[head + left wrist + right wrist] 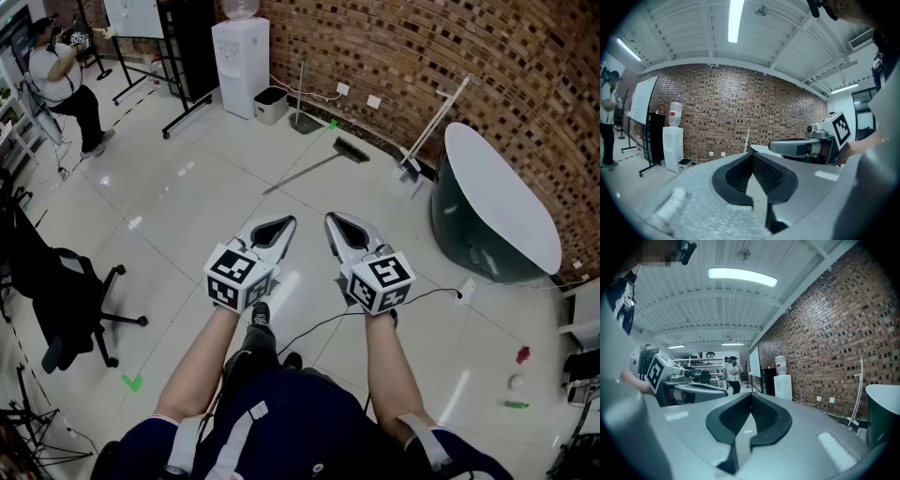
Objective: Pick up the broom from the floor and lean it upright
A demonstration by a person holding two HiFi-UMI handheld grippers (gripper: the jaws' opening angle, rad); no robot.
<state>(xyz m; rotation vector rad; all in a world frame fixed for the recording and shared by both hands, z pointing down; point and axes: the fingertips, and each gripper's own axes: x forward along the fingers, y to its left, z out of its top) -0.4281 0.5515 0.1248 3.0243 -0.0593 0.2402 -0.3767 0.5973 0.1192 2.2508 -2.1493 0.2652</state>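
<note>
One broom; two grippers; one water dispenser; one chair

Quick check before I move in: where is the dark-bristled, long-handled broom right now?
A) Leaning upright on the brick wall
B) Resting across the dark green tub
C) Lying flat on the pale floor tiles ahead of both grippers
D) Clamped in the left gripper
C: the dark-bristled, long-handled broom lies flat on the pale floor tiles, well ahead of the left gripper and the right gripper, whose jaws are both shut with nothing in them.
</note>
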